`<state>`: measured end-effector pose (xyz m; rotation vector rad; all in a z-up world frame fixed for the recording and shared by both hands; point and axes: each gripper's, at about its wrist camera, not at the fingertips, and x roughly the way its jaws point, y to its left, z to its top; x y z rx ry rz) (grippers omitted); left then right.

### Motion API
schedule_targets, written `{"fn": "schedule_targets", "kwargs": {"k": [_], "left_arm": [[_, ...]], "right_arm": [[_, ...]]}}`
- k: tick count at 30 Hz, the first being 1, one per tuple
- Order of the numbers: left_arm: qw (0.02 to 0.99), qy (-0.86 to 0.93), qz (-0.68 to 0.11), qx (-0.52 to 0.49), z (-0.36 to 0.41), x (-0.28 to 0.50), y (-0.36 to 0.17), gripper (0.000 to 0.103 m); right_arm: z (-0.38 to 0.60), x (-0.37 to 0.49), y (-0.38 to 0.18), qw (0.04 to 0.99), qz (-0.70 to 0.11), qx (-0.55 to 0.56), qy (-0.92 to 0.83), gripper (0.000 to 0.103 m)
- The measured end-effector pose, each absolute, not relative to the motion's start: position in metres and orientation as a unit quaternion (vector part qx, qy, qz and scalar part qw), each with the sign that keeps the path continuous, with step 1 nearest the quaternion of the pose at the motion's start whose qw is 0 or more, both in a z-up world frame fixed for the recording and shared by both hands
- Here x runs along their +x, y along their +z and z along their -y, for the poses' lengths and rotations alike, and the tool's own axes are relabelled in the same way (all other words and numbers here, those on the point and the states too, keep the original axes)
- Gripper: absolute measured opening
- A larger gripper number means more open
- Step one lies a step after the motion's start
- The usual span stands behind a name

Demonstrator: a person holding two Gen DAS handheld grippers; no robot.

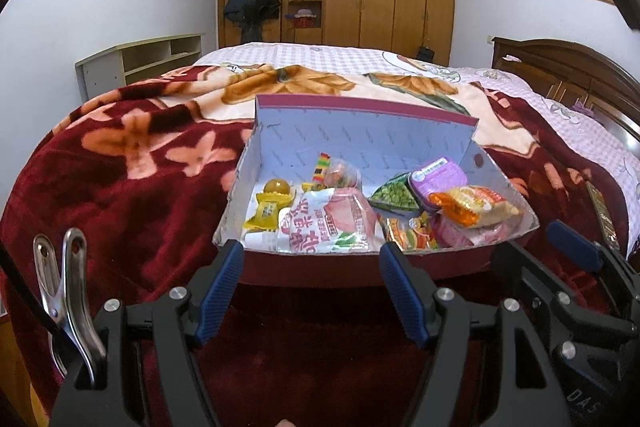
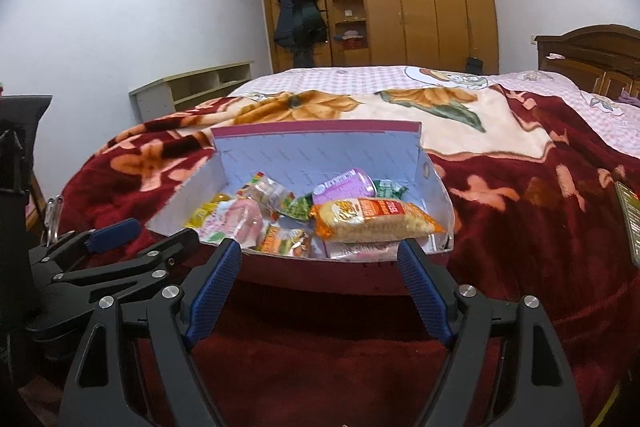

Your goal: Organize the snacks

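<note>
An open cardboard box (image 1: 360, 131) (image 2: 320, 147) with a maroon outside and white inside sits on the bed near its front edge. It holds several snack packets: a yellow candy (image 1: 266, 211), a pink-and-white pouch (image 1: 324, 223) (image 2: 236, 219), green peas (image 1: 394, 195), a purple pack (image 1: 438, 177) (image 2: 344, 185) and an orange noodle pack (image 1: 476, 209) (image 2: 376, 219). My left gripper (image 1: 310, 291) stands open just in front of the box with nothing between its fingers. My right gripper (image 2: 320, 287) is open too, empty, in front of the box's right half.
A dark red floral blanket (image 1: 120, 167) (image 2: 540, 207) covers the bed. A dark packet (image 1: 602, 211) (image 2: 630, 223) lies on the blanket at the right. A metal clip (image 1: 64, 283) hangs at the left. A wardrobe, low shelf and headboard stand behind.
</note>
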<state>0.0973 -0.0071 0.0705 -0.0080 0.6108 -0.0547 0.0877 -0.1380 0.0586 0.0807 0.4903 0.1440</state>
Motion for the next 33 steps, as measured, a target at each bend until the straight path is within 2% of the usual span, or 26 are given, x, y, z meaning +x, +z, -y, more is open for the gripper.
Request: {"fn": "schedule_targets", "kwargs": {"k": [33], "left_arm": [[0.951,-0.021,-0.310,0.000,0.008,0.102,0.052,0.074]], "right_arm": [[0.140,0.090,0.039,0.966,-0.250,0.042,0.057,0.082]]}}
